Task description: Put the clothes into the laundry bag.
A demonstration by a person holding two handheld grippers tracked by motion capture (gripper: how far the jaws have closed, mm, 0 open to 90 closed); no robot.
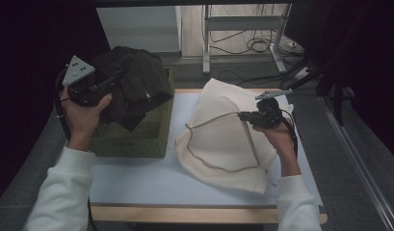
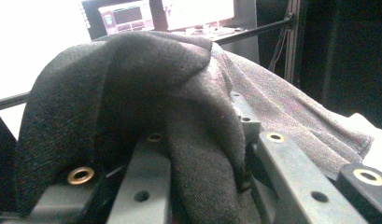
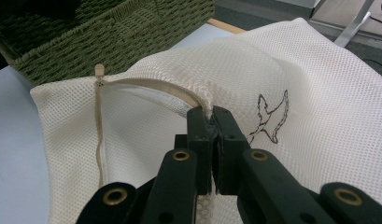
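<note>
No legible text or labels

The garment [image 1: 132, 84] is black, a dark charcoal knit speckled grey in the left gripper view. The woven basket [image 1: 137, 137] is olive green. The mesh bag [image 1: 223, 139] is cream with a fine net pattern, a beige zipper [image 3: 101, 135] and a black bird outline [image 3: 271, 119]. The bench [image 1: 137, 180] top is pale blue-white, edged in light wood. The person's sleeves [image 1: 64, 197] are white.

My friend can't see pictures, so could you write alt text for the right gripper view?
The right gripper, jaws shut, pinches the zipper edge of a cream mesh laundry bag with a bird outline. A green wicker basket stands behind on the table.
</note>
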